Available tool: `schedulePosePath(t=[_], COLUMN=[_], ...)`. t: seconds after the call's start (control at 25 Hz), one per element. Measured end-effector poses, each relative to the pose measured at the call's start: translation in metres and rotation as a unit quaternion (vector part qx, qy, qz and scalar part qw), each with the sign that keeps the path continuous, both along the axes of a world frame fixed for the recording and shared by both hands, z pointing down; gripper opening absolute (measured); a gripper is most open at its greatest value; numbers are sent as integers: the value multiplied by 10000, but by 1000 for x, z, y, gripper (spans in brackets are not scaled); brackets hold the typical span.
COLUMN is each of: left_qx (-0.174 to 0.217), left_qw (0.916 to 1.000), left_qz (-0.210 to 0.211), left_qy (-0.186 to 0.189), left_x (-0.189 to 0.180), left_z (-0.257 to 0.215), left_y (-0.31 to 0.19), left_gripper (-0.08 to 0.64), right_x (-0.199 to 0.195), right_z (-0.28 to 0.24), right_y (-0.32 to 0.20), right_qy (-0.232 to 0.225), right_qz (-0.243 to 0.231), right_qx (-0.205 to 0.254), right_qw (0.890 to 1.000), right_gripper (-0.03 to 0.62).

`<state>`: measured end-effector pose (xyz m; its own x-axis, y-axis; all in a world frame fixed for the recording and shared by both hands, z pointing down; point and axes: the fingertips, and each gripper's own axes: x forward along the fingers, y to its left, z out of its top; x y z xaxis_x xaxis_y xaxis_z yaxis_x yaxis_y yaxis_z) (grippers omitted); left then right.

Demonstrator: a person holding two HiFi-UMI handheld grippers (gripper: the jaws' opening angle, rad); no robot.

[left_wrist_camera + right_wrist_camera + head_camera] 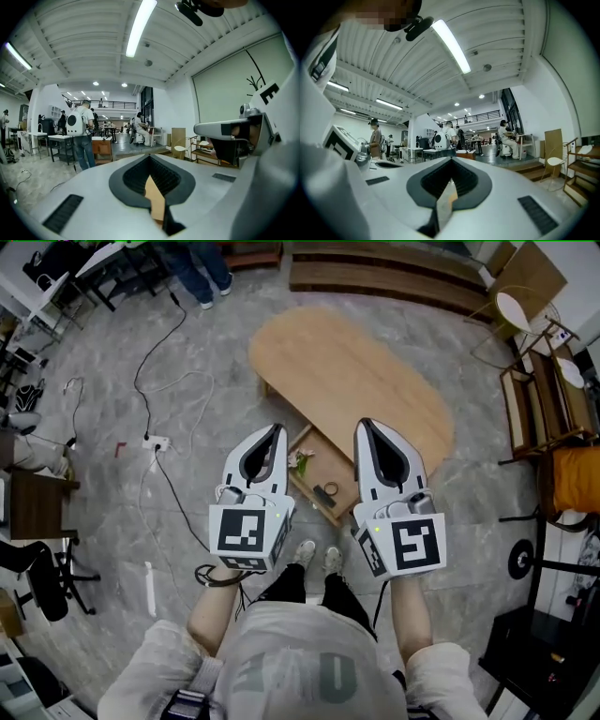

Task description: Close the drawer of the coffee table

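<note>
- From the head view, the oval wooden coffee table (356,381) stands on the grey floor in front of us. Its drawer (323,486) is pulled open on the side nearest our shoes (319,557).
- Inside the drawer lie a small greenish thing (300,462) and a dark ring-shaped thing (330,490); we cannot make out either more closely.
- We hold the left gripper (278,430) over the open drawer's left end, tips pressed together and holding nothing.
- The right gripper (364,426) hangs over the drawer's right end at the table's edge, closed in the same way and empty.
- A power strip (155,442) with trailing cables lies on the floor well apart from the table, on our left.
- In the left gripper view, the left gripper (150,157) has its black pads (136,176) meeting at the tip with nothing between them. A person with a white backpack (82,133) stands far off in the hall.
- In the right gripper view, the right gripper (451,160) is likewise closed to a point and carries nothing. Desks and people show far beyond it.
</note>
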<state>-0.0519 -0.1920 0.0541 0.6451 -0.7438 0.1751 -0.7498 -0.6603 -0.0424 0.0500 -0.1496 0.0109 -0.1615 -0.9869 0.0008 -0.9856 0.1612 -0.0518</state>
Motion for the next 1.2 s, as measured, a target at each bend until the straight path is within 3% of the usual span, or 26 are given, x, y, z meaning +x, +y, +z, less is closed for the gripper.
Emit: schedulePosePath(t=[0.16,0.28,0.52,0.72,0.96,1.2], left_qx=[-122,-195,-741,-1340,-1745,-1637], left_qw=[9999,9996,9970,9908,9846,9865], left_qz=[-12,-189,-199,-107,-38,9], left_qy=[24,79,107,179,131,-17], left_x=[17,22,26,18,15,11], left_z=[55,107,238,321,361,358], left_y=[-13,-24,-12,8,36,30], left_gripper=[8,8,8,8,8,8], right_x=[16,23,24,9,0,-1], right_z=[53,112,262,368,423,423], right_y=[-17,-25,-13,-1,19,19], right_qy=[-283,-183,-202,-619,-1122,-1076], right_qz=[29,20,251,323,387,435], right_qx=[-154,-390,-1176,-1838,-2293,-2307], right_qw=[9995,9991,9925,9805,9661,9661], right_gripper=[6,6,6,6,6,6])
